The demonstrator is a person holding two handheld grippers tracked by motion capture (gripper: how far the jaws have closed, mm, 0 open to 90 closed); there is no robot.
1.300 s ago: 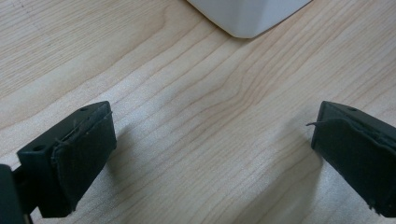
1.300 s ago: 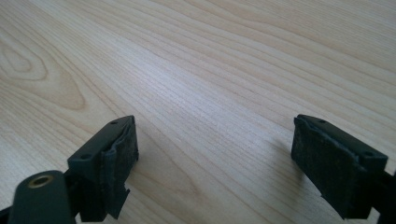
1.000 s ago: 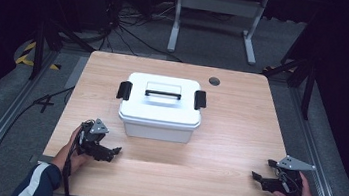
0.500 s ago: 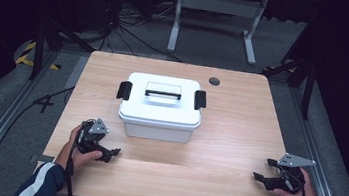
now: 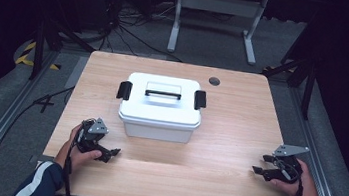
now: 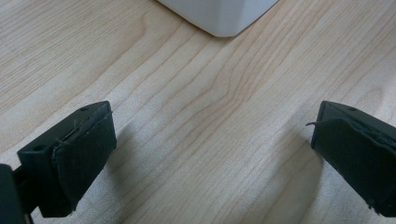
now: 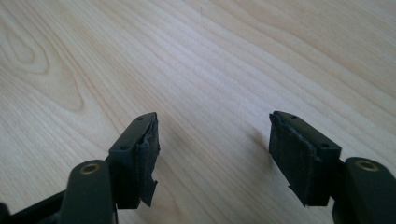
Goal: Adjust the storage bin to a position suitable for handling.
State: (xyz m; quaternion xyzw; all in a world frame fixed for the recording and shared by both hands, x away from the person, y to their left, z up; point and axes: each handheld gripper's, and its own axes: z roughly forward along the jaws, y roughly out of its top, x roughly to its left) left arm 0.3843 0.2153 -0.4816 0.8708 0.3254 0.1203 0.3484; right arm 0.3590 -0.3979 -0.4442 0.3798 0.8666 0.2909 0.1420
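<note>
White lidded box [image 5: 160,107] placed at centre of table [image 5: 240,121], long side toward the person, so both end latches within equal reach; black latch [image 5: 124,90] on left end and black latch [image 5: 200,99] on right end both folded up against the lid, lid seated; black-barred carry handle [image 5: 163,94] lying flat in its recess on top.

Left hand-held gripper [image 5: 101,148] resting near front-left corner of box, apart from it, released, jaws wide with bare wood between them; box corner [image 6: 219,16] just ahead in left gripper view, suggesting readiness for the left latch.

Right hand-held gripper [image 5: 267,169] well apart from box near right front of table, released, nothing between jaws; jaws just narrowed from full spread, gap with bare wood visible in right gripper view [image 7: 212,154]; worn pads [image 7: 148,154] frayed at edges.

No brand, label or legible writing on box, table or either hand-held gripper; small dark round hole [image 5: 214,81] near far edge of table.
</note>
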